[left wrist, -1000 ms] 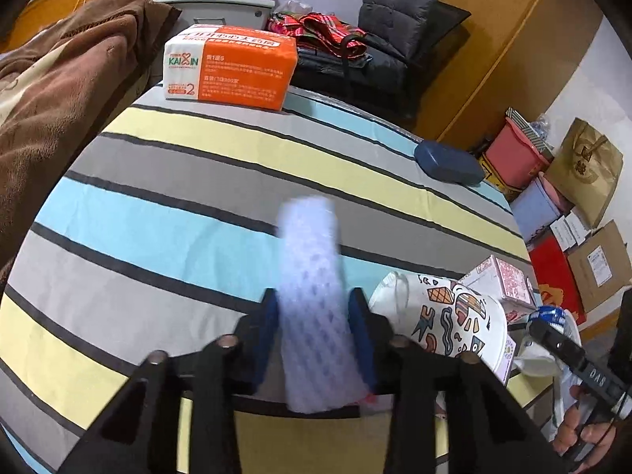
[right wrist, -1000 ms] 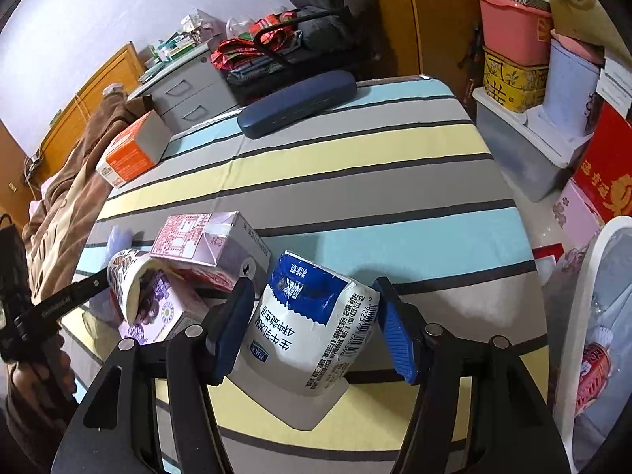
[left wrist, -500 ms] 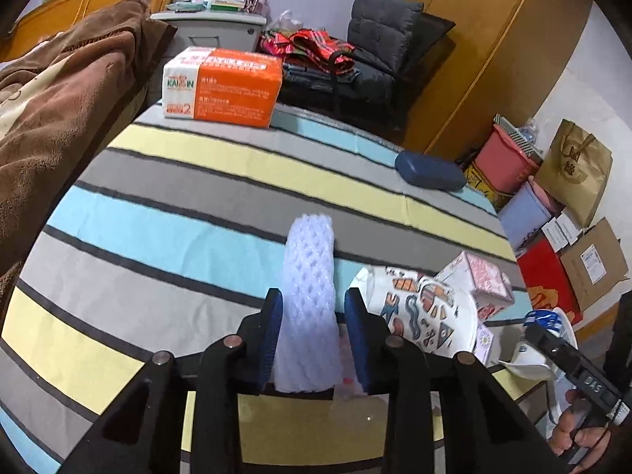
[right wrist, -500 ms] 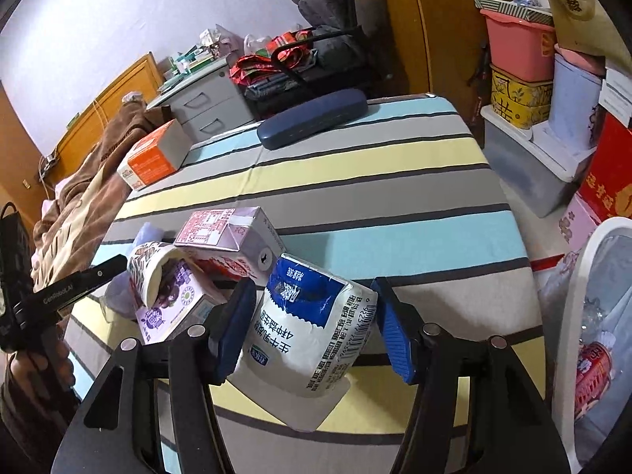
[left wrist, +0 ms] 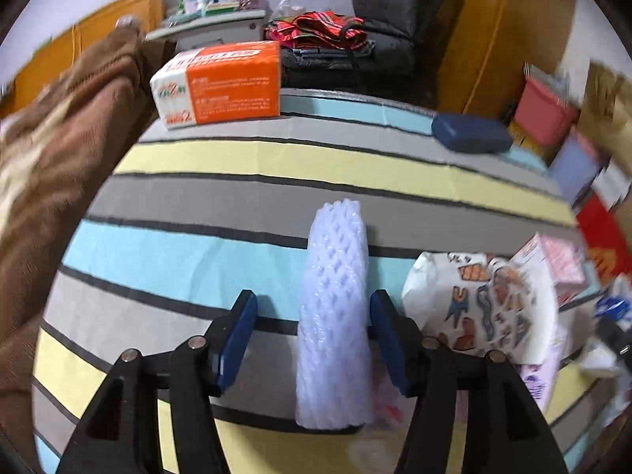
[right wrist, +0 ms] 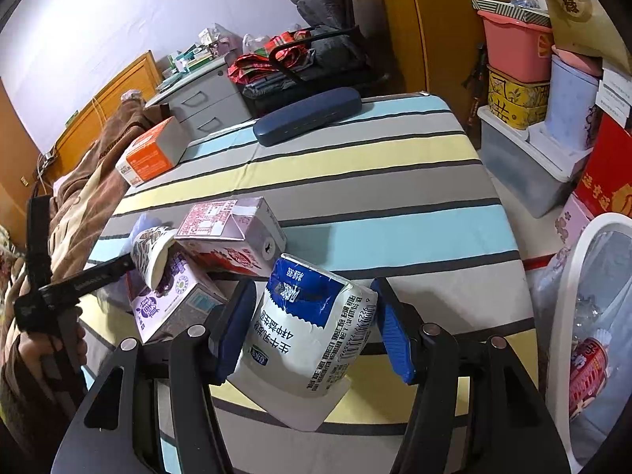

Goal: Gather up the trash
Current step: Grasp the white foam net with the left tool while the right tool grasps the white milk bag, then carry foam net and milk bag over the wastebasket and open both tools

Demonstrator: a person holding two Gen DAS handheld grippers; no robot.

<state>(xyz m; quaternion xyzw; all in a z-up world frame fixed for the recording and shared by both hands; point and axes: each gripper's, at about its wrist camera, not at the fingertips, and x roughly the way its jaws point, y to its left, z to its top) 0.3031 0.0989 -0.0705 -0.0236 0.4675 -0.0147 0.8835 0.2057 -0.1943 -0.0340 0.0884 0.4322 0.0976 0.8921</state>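
A white foam net sleeve (left wrist: 335, 316) lies on the striped tablecloth (left wrist: 237, 166) between the fingers of my left gripper (left wrist: 312, 335), which is open; the sleeve rests against the right pad. A patterned paper cup (left wrist: 493, 308) and a pink carton (left wrist: 561, 260) lie just to its right. My right gripper (right wrist: 312, 331) is shut on a blue-and-white milk pouch (right wrist: 312, 331), held above the table's near edge. A pink carton (right wrist: 233, 233), a purple carton (right wrist: 170, 304) and the cup (right wrist: 152, 252) lie to its left.
An orange tissue box (left wrist: 221, 83) and a dark blue case (left wrist: 470, 138) sit at the table's far side. A white bin (right wrist: 592, 316) holding a can stands at the right. A brown blanket (left wrist: 51, 166) is at the left. Storage boxes (right wrist: 521, 79) stack beyond the table.
My left gripper has opened, letting go of the foam sleeve, and turned a little to the left. My right gripper still holds the milk pouch and has hardly moved.
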